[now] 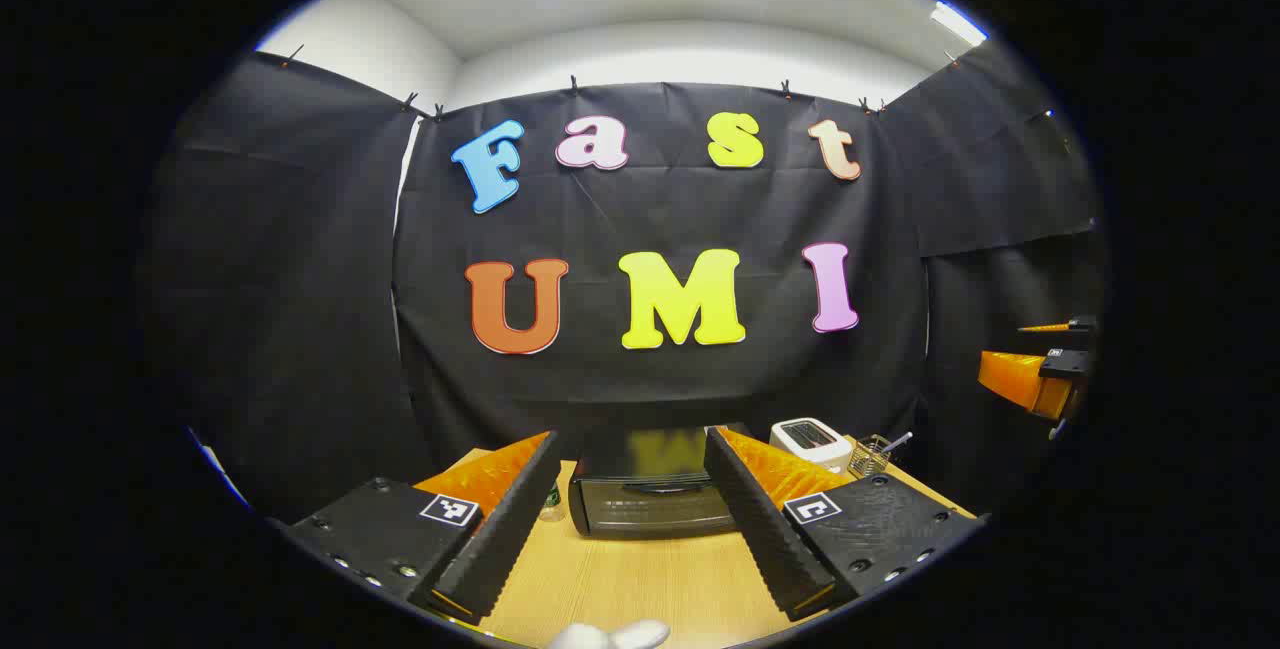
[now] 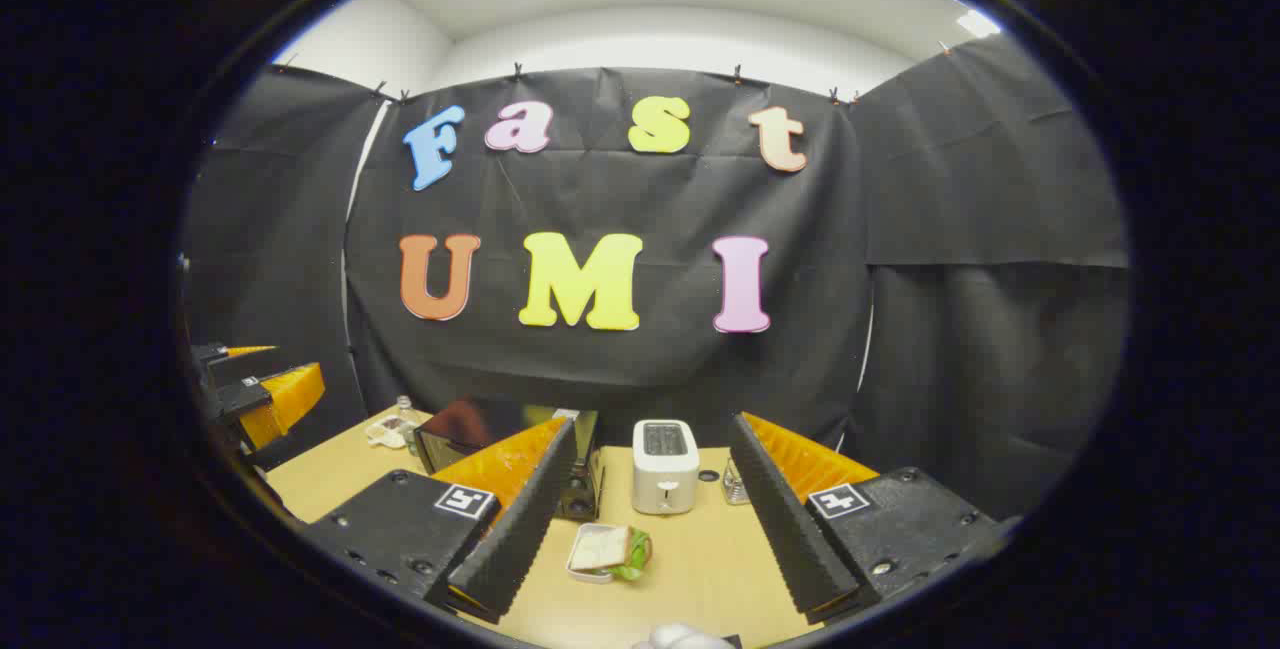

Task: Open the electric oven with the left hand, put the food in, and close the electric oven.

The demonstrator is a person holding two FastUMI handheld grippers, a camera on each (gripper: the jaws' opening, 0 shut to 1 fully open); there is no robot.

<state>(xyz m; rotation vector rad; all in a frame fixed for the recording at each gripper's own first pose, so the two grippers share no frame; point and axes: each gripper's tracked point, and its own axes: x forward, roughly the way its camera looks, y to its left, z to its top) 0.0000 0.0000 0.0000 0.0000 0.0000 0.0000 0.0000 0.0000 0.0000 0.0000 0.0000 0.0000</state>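
Note:
A black electric oven (image 1: 650,499) stands at the back of the wooden table (image 1: 640,579) with its glass door closed. My left gripper (image 1: 632,484) is open well above the table, with the oven framed between its fingers. In the right gripper view the oven (image 2: 470,434) shows at the left, partly behind a finger. The food, a sandwich with green filling on a small white plate (image 2: 605,551), lies on the table in front. My right gripper (image 2: 648,484) is open above it, holding nothing. Each gripper shows far off at the edge of the other's view.
A white toaster (image 2: 665,464) stands right of the oven, with a small wire holder (image 1: 872,454) beside it. A small bottle and a wrapped item (image 2: 392,427) sit left of the oven. Black cloth walls close in the table on three sides.

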